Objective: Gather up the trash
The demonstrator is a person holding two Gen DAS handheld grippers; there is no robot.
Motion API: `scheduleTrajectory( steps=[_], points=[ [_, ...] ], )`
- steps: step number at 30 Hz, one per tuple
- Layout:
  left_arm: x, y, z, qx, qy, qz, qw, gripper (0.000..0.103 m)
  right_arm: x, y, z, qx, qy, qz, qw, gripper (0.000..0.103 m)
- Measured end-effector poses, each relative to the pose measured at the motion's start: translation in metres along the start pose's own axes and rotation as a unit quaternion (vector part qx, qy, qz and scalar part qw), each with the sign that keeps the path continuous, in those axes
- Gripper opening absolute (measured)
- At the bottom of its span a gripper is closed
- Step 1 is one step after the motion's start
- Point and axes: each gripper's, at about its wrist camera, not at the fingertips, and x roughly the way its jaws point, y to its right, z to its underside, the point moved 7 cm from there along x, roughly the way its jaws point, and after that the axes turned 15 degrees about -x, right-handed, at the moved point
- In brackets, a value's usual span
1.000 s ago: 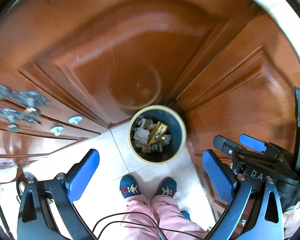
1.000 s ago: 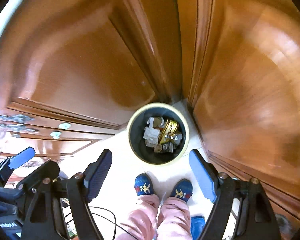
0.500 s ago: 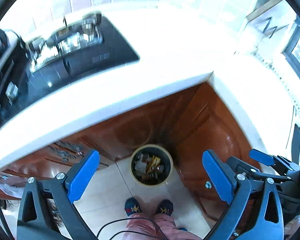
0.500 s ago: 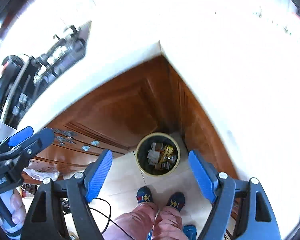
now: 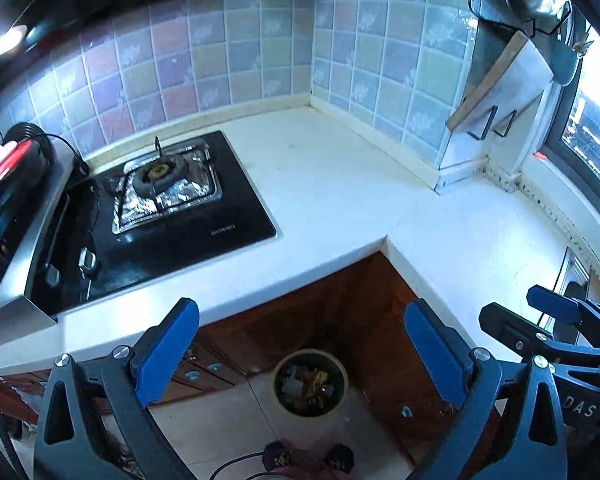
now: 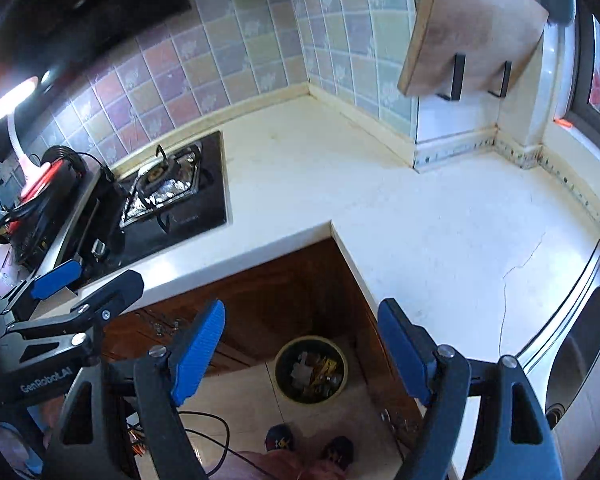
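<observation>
Below, a round trash bin (image 5: 311, 383) with a pale yellow rim stands on the floor tiles in the corner where the wooden cabinets (image 5: 352, 308) meet, under the white countertop (image 5: 340, 184). Crumpled paper and a gold wrapper fill it. Left gripper (image 5: 302, 354) and right gripper (image 6: 302, 348) both gape wide, empty.

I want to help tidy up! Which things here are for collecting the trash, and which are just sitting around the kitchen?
For the job:
- trash bin on the floor, with wrappers inside
- left gripper, open, holding nothing
- right gripper, open, holding nothing

Just sitting around:
- gas stove
- cutting board on its wall rack
- pink lamp
- sink
</observation>
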Motion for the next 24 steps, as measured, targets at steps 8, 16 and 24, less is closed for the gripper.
scheduleTrajectory(
  steps=[8,16,24],
  points=[
    [-0.019,0.007,-0.01,0.007,0.013,0.005,0.9999,0.102,-0.027,0.001,-0.016,0.011,0.034,0.009,0.999,0.08],
    [-0.018,0.008,-0.009,0.003,0.015,-0.001,0.9999,0.102,-0.027,-0.007,-0.017,0.003,0.034,0.005,0.999,0.08],
    [-0.012,0.005,-0.005,-0.004,0.003,-0.006,1.0,0.102,-0.024,-0.011,-0.016,0.003,0.03,0.004,1.0,0.08]
  ],
)
